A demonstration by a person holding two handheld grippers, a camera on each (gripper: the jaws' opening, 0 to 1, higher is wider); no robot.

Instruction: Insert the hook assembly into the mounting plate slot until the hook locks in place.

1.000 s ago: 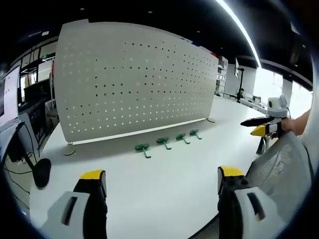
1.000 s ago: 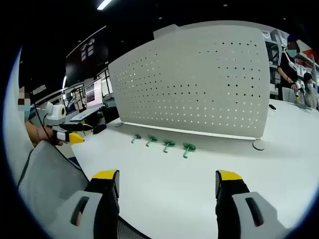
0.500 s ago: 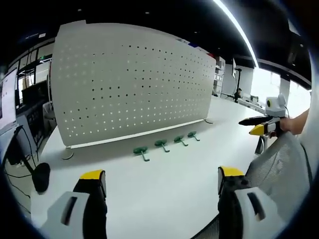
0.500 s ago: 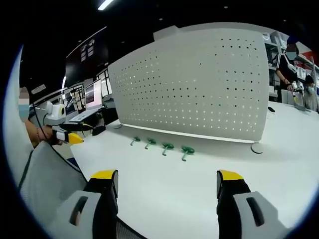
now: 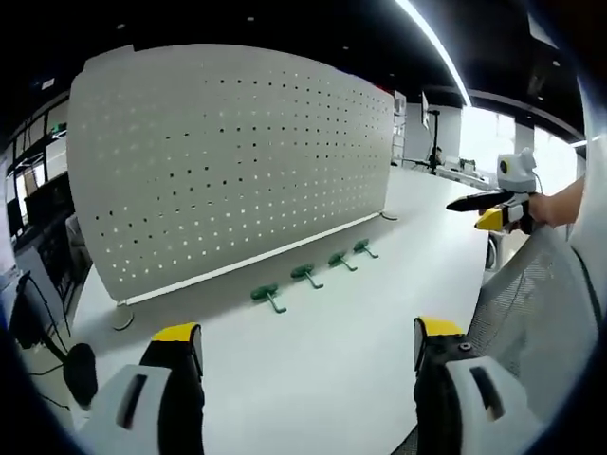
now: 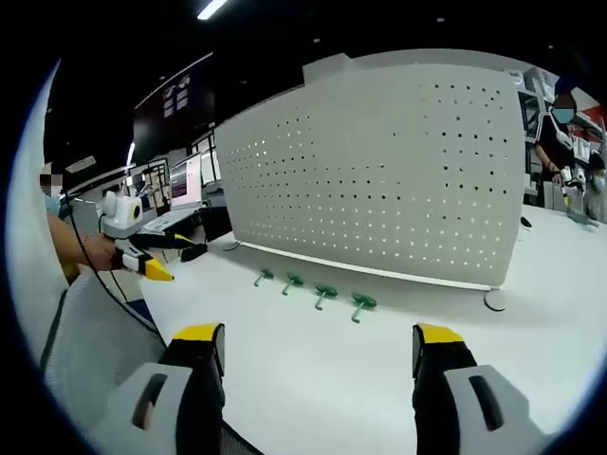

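Observation:
A white perforated mounting plate (image 5: 228, 161) (image 6: 389, 180) stands upright on a white table (image 5: 313, 351) (image 6: 313, 370). Several green hooks lie in a row on the table in front of it, among them one at the left end (image 5: 268, 296) and one at the right end (image 6: 361, 304). My left gripper (image 5: 308, 351) is open and holds nothing, well short of the hooks. My right gripper (image 6: 318, 351) is open too, empty and above the near table edge. In the left gripper view, the right gripper (image 5: 488, 204) shows at the right, held by a hand. In the right gripper view, the left gripper (image 6: 152, 254) shows at the left.
A grey mesh chair back (image 5: 541, 313) (image 6: 85, 341) sits close between the grippers. A round plate foot (image 6: 496, 300) rests on the table. Monitors (image 6: 185, 180) stand behind at the left. Another person (image 6: 560, 133) stands at the far right. A black cable and base (image 5: 81, 365) lie at the left.
Both views have shifted slightly as the hands moved; the plate now looks larger in the left gripper view. The hooks have stayed where they were. Both grippers remain open.

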